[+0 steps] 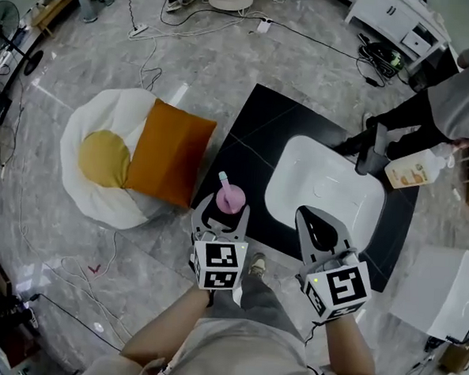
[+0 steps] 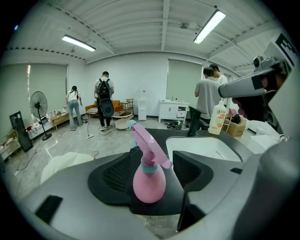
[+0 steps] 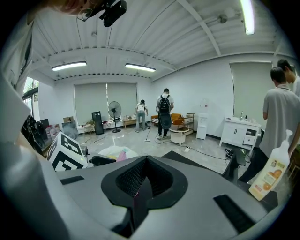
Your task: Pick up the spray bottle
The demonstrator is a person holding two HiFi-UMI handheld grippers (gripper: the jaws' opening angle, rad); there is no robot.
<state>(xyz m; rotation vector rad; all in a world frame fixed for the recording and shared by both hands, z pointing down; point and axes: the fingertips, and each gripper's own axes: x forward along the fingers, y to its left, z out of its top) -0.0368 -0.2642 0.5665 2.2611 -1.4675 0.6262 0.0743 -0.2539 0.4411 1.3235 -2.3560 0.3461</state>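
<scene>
A pink spray bottle (image 1: 231, 198) with a teal collar stands upright near the front edge of the black counter (image 1: 262, 121). My left gripper (image 1: 223, 214) reaches around it from the near side. In the left gripper view the bottle (image 2: 149, 180) stands between the wide-spread jaws of that gripper (image 2: 152, 165), and neither pad presses on it. My right gripper (image 1: 318, 224) hovers over the near rim of the white sink (image 1: 300, 159), jaws together with nothing in them. The right gripper view shows these jaws (image 3: 143, 187) meeting at the middle, with a sliver of the pink bottle (image 3: 121, 155) to the left.
A black tap (image 1: 372, 147) and a soap bottle with an orange label (image 1: 414, 168) stand behind the sink, next to a person in grey. An orange cushion (image 1: 169, 151) lies on a white and yellow floor cushion (image 1: 101, 159). A white box (image 1: 442, 290) sits right. Cables cross the floor.
</scene>
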